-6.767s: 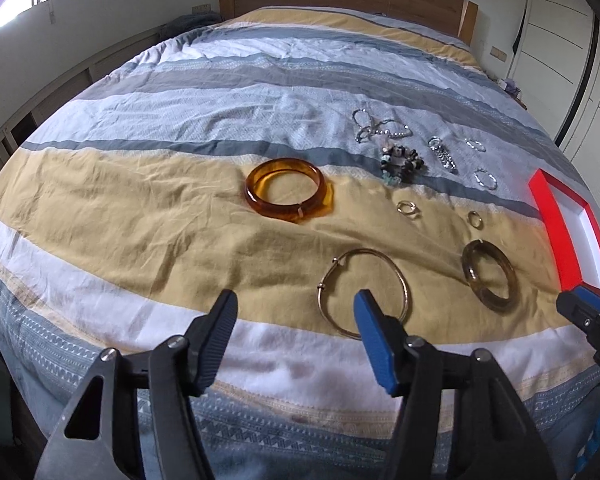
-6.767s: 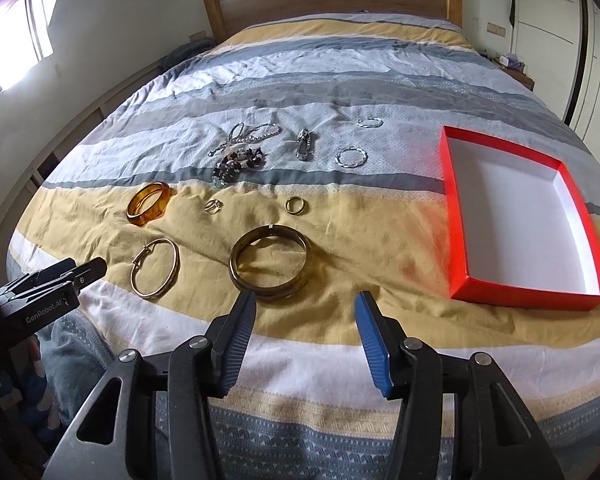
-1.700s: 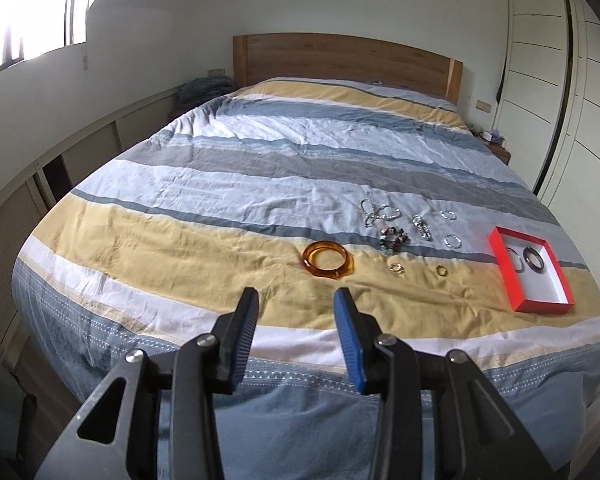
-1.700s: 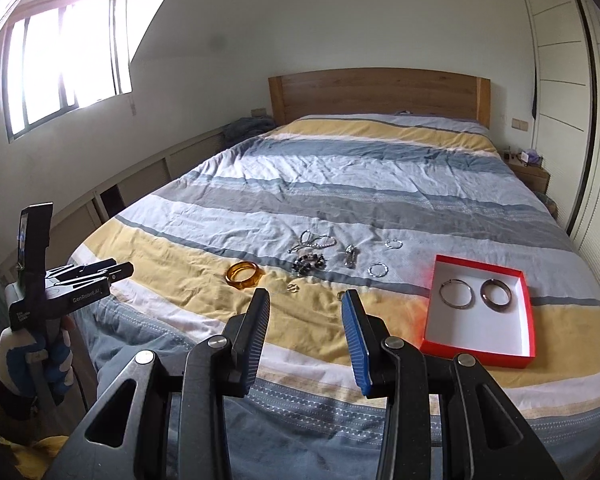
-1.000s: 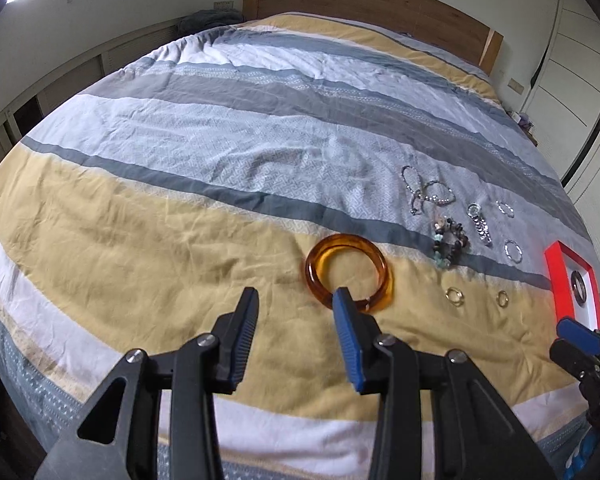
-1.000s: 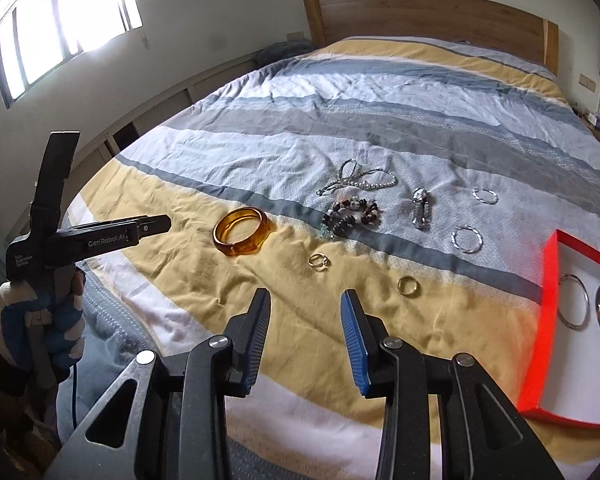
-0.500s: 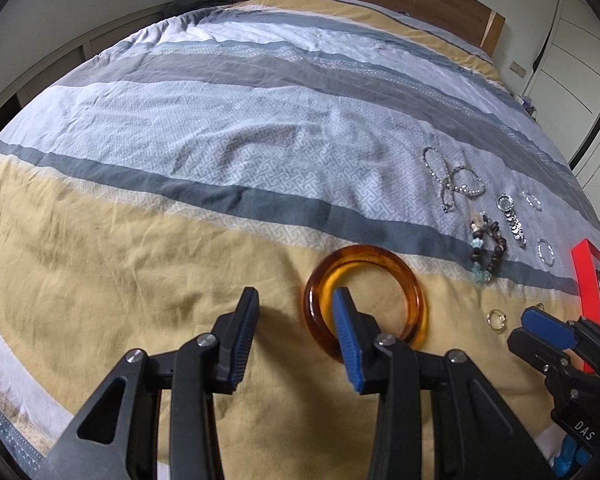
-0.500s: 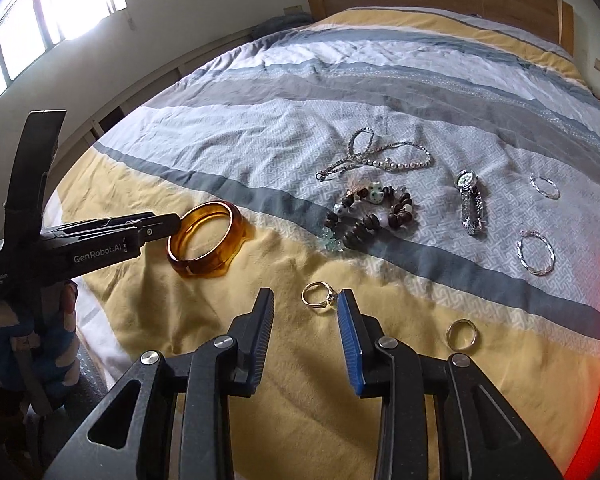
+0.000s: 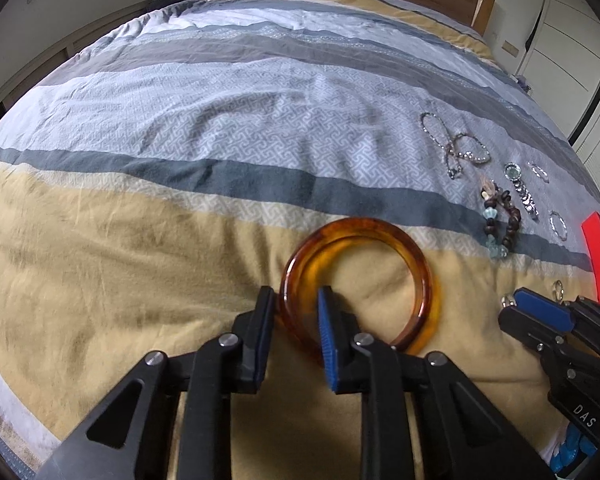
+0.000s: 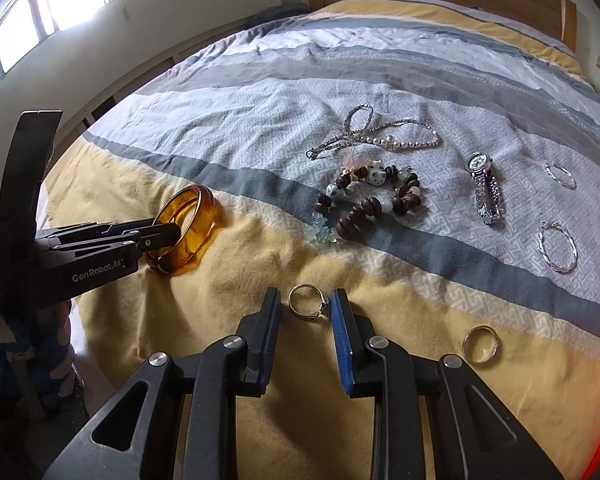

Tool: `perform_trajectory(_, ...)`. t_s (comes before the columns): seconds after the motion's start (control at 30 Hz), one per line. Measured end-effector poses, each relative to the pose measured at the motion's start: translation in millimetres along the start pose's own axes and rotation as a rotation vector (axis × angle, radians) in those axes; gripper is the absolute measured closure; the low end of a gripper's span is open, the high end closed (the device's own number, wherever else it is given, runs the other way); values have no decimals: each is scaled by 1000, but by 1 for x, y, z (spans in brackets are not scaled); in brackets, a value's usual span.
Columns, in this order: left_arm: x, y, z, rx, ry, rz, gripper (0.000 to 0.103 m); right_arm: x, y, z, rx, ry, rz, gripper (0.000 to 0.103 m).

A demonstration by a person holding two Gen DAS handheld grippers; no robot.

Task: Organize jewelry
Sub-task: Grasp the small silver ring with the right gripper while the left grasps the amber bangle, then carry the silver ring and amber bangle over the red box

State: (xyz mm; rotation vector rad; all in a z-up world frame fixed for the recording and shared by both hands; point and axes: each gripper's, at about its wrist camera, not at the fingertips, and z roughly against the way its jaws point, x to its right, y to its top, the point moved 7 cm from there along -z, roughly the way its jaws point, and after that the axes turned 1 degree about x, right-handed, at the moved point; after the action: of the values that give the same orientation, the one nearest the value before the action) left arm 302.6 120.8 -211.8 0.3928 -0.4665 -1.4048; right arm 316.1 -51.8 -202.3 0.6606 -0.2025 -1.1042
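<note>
An amber bangle (image 9: pixel 380 228) lies on the yellow stripe of the bedspread, its near rim between the closing jaws of my left gripper (image 9: pixel 296 304). Both pads press that rim. In the right wrist view the bangle (image 10: pixel 196 220) stands tilted up in the left gripper (image 10: pixel 168 232). A small silver ring with a stone (image 10: pixel 308 302) lies flat between the closing jaws of my right gripper (image 10: pixel 305 304). The blue pad touches its stone side, and a gap remains at the black pad. The red box (image 9: pixel 598 256) sits at the far right.
A gold band ring (image 10: pixel 480 344) lies right of my right gripper. Beyond it are a bead bracelet (image 10: pixel 374 200), a pearl necklace (image 10: pixel 380 136), a silver watch (image 10: pixel 484 192) and two silver hoops (image 10: pixel 558 246). A person's gloved hand holds the left gripper at the bed's edge.
Both grippers have come down closer to the bedspread. The left jaws have narrowed onto the bangle's rim, tipping it up. The right jaws have narrowed around the silver ring.
</note>
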Motion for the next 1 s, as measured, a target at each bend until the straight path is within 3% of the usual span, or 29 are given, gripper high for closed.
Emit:
perform_trajectory(0.13, 5, 1, -2, -5, -3, -16, 93, 1, -2, -5, -5, 5, -4, 82)
perform_trajectory(0.4, 5, 3, 9, 13, 12, 5, 94, 0, 0, 2, -5, 17, -7, 82)
perform_trajectory(0.7, 10, -6, 52, 45, -3, 23, 95, -14, -1, 59, 57, 7, -1, 82)
perform_trajectory(1.0, 16, -23, 126, 134, -14, 8, 95, -23, -23, 137, 120, -49, -4, 82)
